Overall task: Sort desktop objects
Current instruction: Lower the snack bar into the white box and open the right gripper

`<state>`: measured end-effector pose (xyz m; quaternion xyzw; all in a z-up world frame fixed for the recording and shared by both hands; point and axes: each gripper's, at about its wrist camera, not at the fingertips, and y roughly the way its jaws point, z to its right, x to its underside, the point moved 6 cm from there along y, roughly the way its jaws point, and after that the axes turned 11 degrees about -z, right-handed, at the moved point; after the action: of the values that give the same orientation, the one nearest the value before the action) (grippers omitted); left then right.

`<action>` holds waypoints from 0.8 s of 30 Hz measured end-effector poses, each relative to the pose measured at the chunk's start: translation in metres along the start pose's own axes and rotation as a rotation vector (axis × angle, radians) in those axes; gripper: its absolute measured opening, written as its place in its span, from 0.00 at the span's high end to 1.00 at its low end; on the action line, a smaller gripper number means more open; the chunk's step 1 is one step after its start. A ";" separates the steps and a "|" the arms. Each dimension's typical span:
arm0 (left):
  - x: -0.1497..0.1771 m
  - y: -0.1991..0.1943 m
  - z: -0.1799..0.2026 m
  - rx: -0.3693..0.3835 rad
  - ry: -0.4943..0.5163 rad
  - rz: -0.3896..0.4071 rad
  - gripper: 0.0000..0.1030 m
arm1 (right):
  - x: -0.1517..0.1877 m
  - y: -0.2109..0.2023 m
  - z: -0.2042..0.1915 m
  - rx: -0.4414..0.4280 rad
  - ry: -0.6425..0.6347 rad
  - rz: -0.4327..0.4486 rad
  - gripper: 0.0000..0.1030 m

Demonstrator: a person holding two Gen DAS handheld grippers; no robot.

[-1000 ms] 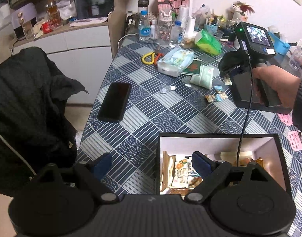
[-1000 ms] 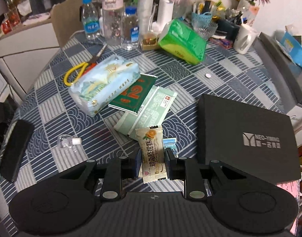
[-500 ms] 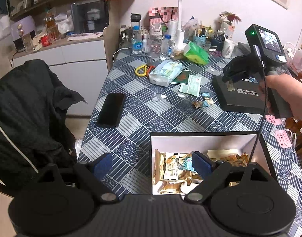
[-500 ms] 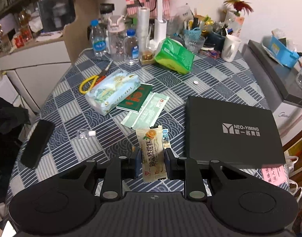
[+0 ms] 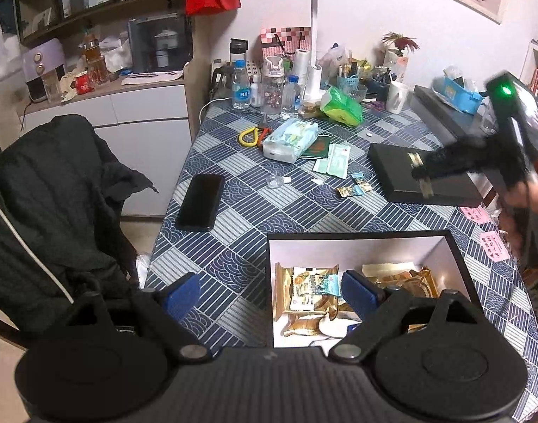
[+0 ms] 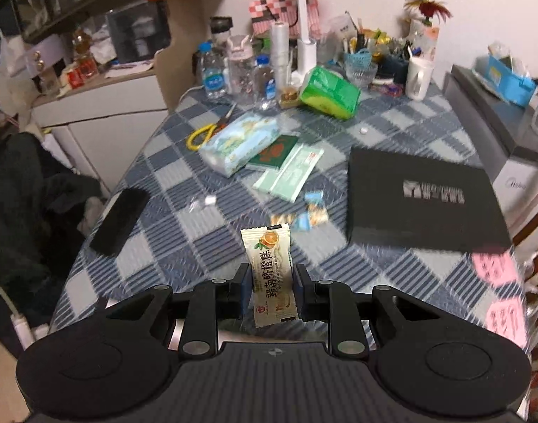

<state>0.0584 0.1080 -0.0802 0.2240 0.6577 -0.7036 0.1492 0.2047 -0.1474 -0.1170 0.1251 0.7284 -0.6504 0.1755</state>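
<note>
My right gripper [image 6: 271, 283] is shut on a cream snack packet with an orange on it [image 6: 270, 268], held up above the table. It shows at the far right of the left wrist view [image 5: 424, 174], above the black box lid [image 5: 420, 172]. My left gripper [image 5: 270, 294] is open and empty over the near edge of an open black box [image 5: 357, 238] that holds several snack packets [image 5: 311, 292]. A few small candies [image 5: 355, 187] lie on the checked tablecloth; they also show in the right wrist view [image 6: 304, 216].
A black phone [image 5: 200, 202] lies at the table's left edge. A tissue pack [image 5: 290, 135], yellow scissors [image 5: 249, 136], green booklet [image 6: 274, 151], mint sachets [image 6: 290, 172], bottles [image 5: 240, 86] and a green bag [image 5: 341, 105] stand further back. A chair with a black jacket [image 5: 47, 211] stands left.
My right gripper has lifted the snack packet off the table and drawn back toward the near side. My left gripper has pulled back and up from the open box.
</note>
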 end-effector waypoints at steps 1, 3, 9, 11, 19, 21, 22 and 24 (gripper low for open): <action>0.001 -0.001 0.000 0.001 0.001 0.001 0.00 | 0.009 -0.002 0.000 -0.009 0.002 -0.008 0.76; 0.002 -0.002 0.000 0.002 0.002 0.003 0.00 | 0.029 -0.003 0.000 -0.026 0.006 -0.030 0.76; 0.007 -0.006 0.000 0.006 0.007 0.008 0.00 | 0.078 0.008 0.005 -0.063 0.029 -0.107 0.76; 0.008 -0.007 0.000 0.007 0.009 0.009 0.00 | 0.092 0.014 0.007 -0.066 0.039 -0.129 0.76; 0.009 -0.005 0.001 0.003 0.008 0.004 0.00 | 0.125 0.040 0.009 -0.069 0.079 -0.198 0.76; 0.009 -0.004 0.000 0.001 0.003 0.001 0.00 | 0.130 0.046 0.008 -0.069 0.081 -0.209 0.76; 0.009 -0.004 -0.001 0.000 0.001 -0.001 0.00 | 0.130 0.048 0.008 -0.068 0.081 -0.214 0.76; 0.009 -0.003 -0.002 -0.002 -0.003 -0.003 0.00 | 0.132 0.053 0.009 -0.071 0.087 -0.221 0.76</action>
<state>0.0493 0.1106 -0.0820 0.2218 0.6586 -0.7034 0.1493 0.1075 -0.1559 -0.2213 0.0659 0.7673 -0.6335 0.0755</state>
